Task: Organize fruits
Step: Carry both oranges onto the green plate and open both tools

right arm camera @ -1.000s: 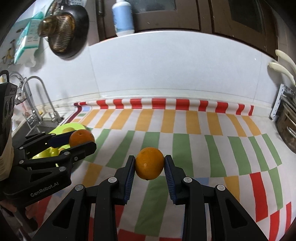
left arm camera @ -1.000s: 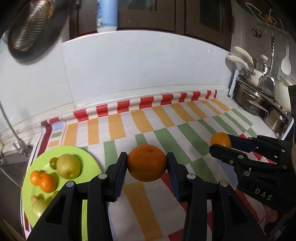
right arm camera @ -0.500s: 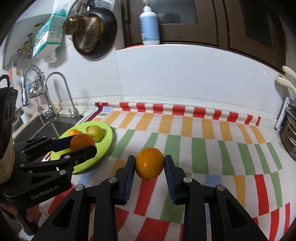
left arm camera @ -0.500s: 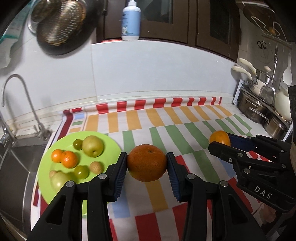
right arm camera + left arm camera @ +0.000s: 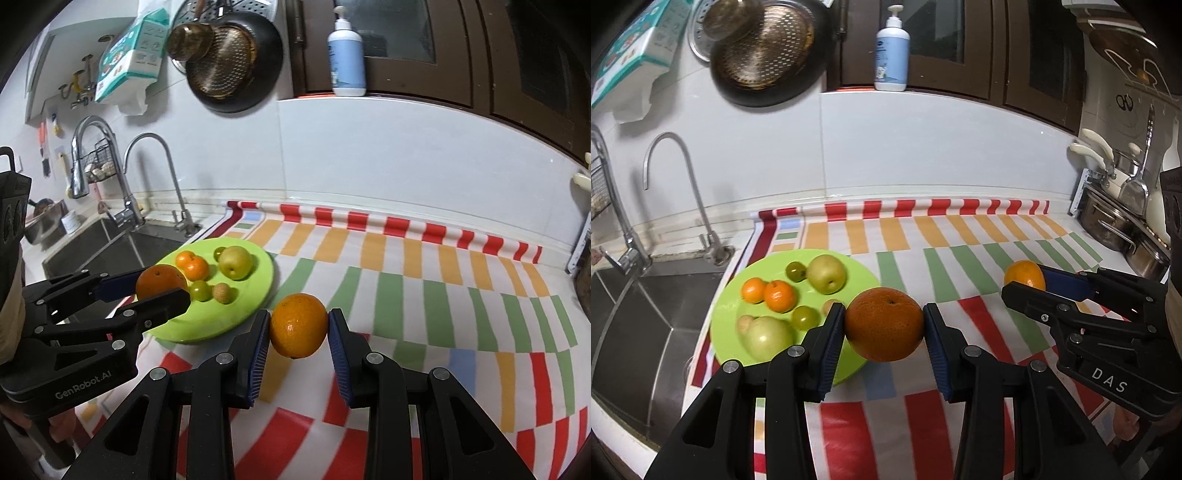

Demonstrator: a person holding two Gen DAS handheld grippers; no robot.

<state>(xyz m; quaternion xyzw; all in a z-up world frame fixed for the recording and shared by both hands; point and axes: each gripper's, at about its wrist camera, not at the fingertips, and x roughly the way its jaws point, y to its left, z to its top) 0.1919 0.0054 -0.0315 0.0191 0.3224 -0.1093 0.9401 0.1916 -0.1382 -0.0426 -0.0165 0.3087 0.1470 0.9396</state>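
My left gripper [image 5: 884, 326] is shut on a dark orange [image 5: 884, 324], held in the air just right of the green plate [image 5: 727, 314]. It shows in the right wrist view [image 5: 162, 286] over the plate's near left rim [image 5: 258, 295]. My right gripper [image 5: 298, 326] is shut on a lighter orange [image 5: 298, 325], held above the striped cloth right of the plate; it also shows in the left wrist view [image 5: 1025, 282]. The plate holds two small tangerines [image 5: 772, 293], two pears [image 5: 826, 273], small green fruits and a small brown one.
A steel sink [image 5: 635, 317] with a tap [image 5: 683, 192] lies left of the plate. Steel pots [image 5: 1115, 225] and utensils stand at the far right. The striped cloth [image 5: 424, 295] covers the counter. A pan and strainer hang on the wall above.
Both grippers, still holding their oranges, have swung left toward the plate. The plate and sink have come further into both views.
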